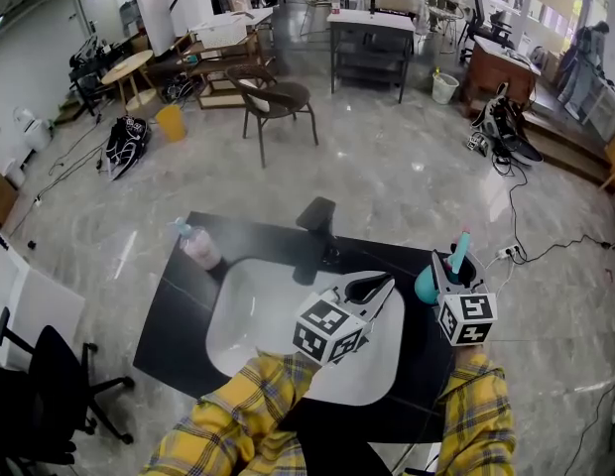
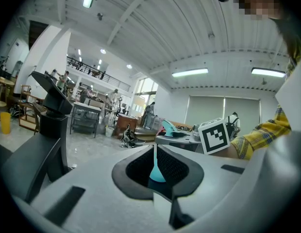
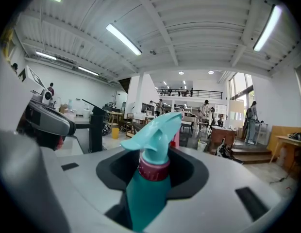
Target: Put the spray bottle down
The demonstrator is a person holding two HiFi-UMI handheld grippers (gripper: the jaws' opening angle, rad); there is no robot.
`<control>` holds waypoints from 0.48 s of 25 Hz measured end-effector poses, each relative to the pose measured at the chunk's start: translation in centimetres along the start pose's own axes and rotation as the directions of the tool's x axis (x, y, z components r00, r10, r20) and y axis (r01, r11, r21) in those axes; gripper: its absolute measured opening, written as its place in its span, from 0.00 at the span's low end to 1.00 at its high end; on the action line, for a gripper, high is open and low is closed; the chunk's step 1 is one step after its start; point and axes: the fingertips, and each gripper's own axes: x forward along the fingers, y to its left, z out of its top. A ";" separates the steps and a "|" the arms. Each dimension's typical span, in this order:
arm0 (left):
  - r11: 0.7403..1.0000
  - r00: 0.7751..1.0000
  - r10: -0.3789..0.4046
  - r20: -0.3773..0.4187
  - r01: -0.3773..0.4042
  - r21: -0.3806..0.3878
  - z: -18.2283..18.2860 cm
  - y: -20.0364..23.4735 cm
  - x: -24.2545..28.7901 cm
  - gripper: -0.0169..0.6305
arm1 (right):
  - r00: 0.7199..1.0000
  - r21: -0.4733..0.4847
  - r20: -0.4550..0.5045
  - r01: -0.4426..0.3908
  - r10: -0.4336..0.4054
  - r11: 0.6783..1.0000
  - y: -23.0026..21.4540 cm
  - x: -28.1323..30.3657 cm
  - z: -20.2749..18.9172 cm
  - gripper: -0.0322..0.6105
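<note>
Right gripper (image 1: 444, 271) clamps spray bottle (image 3: 149, 178); left gripper (image 1: 380, 287) jaws closed, above sink (image 1: 250, 307); faucet (image 1: 318, 222) ahead.

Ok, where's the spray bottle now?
Head view, right side: the spray bottle is held in the right gripper at the counter's right end, beside the sink.

The basin (image 1: 250, 310) lies in the surface (image 1: 174, 320), with the faucet (image 1: 319, 228) at its upper edge and a bottle (image 1: 199, 247) at its upper left. The spray bottle (image 1: 428, 285) is at the surface's right edge, between the right tongs (image 1: 444, 266). The left tongs (image 1: 385, 286) are over the basin's right side.
</note>
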 end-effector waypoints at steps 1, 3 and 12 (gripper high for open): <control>1.000 1.000 -0.003 0.000 0.003 0.001 0.0 -0.1 0.0 0.06 | 1.000 0.001 0.000 0.000 0.000 1.000 0.0 0.0 0.0 0.29; 1.000 1.000 -0.009 -0.004 0.009 0.004 0.1 -0.3 0.1 0.06 | 1.000 0.001 -0.003 0.002 -0.002 1.000 -0.1 -0.1 0.0 0.30; 1.000 0.999 0.004 -0.032 -0.005 -0.019 -0.7 -0.6 -0.2 0.06 | 1.000 0.013 -0.023 0.014 -0.013 1.000 0.1 -0.1 0.0 0.31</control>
